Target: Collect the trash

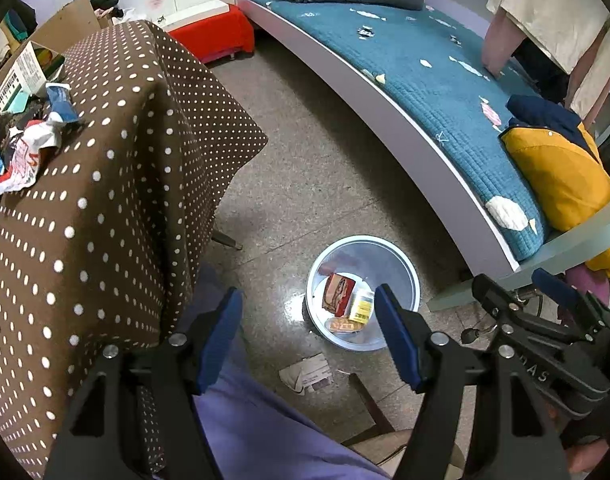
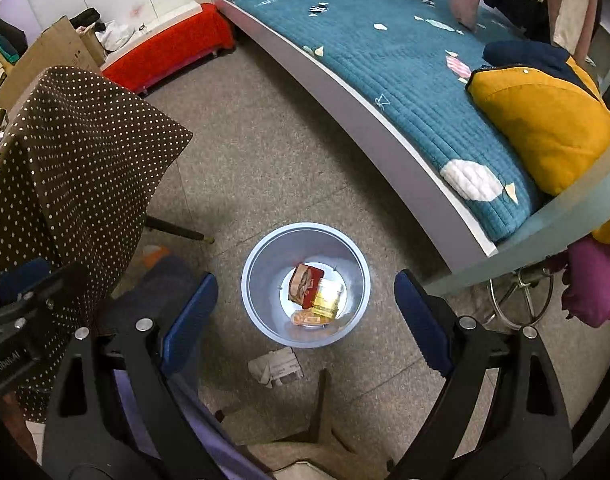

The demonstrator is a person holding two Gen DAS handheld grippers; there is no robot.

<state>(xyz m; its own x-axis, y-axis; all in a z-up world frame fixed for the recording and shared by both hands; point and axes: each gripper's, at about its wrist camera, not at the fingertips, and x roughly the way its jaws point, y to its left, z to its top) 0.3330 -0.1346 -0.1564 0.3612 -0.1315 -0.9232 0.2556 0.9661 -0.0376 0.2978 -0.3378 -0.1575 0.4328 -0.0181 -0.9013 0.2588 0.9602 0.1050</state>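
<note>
A bed [image 2: 405, 64] with a teal quilt runs along the far side of the room, a yellow cushion [image 2: 541, 132] lying at its near end. Facing it stands a bench [image 1: 105, 184] draped in a brown dotted cloth, with crumpled wrappers [image 1: 29, 152] heaped at its far left edge. On the grey floor [image 2: 265, 152] between the two sits a pale blue bin [image 2: 253, 276]. Inside it (seen from above) lie a red packet [image 2: 305, 282], a yellow box [image 2: 328, 299] and an orange wrapper [image 2: 307, 317], touching one another. A scrap of paper [image 2: 276, 366] lies on the floor just beside the bin, on the near side. The right claw [image 2: 307, 320] hangs above the bin, spread wide and empty. The left claw [image 1: 309, 336] is also open with nothing between its pads.
</note>
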